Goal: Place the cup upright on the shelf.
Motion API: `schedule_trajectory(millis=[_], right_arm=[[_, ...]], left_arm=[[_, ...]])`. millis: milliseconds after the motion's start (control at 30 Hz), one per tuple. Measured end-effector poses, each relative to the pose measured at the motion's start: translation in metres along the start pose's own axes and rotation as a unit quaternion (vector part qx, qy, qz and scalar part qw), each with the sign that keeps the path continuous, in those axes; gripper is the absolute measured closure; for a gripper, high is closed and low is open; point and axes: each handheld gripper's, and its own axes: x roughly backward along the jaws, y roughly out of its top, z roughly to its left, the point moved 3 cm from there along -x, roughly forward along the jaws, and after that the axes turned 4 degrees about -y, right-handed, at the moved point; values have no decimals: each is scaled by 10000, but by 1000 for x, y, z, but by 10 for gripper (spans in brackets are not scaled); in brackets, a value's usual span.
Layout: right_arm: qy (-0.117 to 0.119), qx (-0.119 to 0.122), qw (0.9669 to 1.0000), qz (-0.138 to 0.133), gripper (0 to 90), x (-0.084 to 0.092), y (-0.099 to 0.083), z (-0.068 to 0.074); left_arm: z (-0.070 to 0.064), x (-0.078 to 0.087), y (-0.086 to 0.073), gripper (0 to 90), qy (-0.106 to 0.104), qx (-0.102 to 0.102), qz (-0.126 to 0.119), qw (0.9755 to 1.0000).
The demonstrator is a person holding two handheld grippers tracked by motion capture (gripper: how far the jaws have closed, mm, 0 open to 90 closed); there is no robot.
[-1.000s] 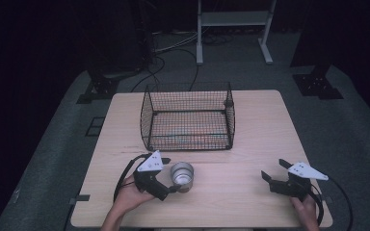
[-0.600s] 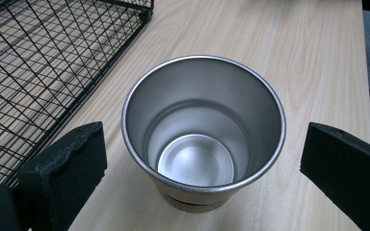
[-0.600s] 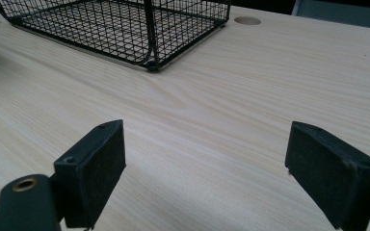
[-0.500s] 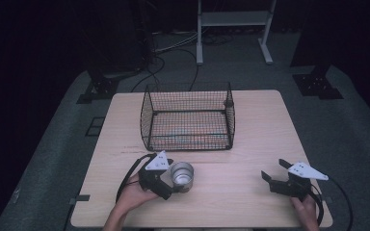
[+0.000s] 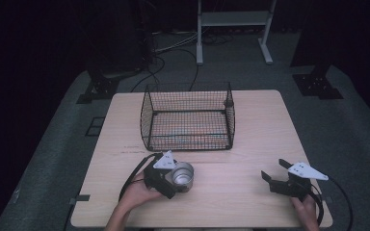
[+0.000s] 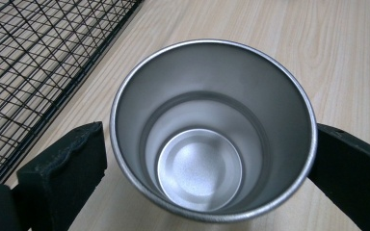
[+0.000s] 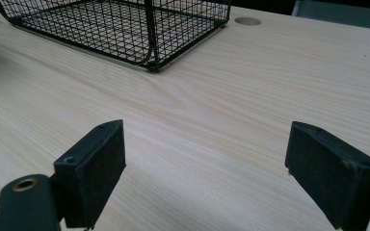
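A pale wooden rectangular table (image 5: 250,144) carries a black wire-mesh open-topped basket (image 5: 188,118) at its far middle. Just in front of the basket, the left gripper (image 5: 176,180) has its jaws closed against both sides of an upright, empty, round brushed-steel cup (image 6: 212,130). Front-right of the basket, well apart, the right gripper (image 5: 274,174) gapes wide, holding nothing.

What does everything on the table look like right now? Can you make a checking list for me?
Surface: pale wooden table, bare wood in front of the right claw.
Job's things: shiny metal cup, open top, nothing inside; black wire basket near the middle, nothing seen in it.
Clutter: nothing seen.
Grippers: left claw has one jaw on each side of the cup, close against it; right claw is open, holding nothing.
Cables: a black cable loops from the left claw; more cables lie on the floor behind.
Surroundings: dark room, grey floor, white stand at the back.
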Motion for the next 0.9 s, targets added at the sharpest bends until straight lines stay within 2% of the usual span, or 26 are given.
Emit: schedule_trajectory(millis=[233,433,500,567,900], right_arm=[[3,0,10000,-8,134,0,0,0],[5,-1,10000,-10,134,0,0,0],[5,-1,10000,-10,134,0,0,0],[8,-3,10000,-9,134,0,0,0],[8,-4,10000,-14,134,0,0,0]], left_arm=[[2,-5,0,14,7,34,87,10000],[3,-9,0,67,-31,-28,147,9999],[2,-10,0,138,-70,-55,117,9999],[1,-10,1,158,-67,-121,110,9998],[0,-9,4,177,-156,-119,12,9998]])
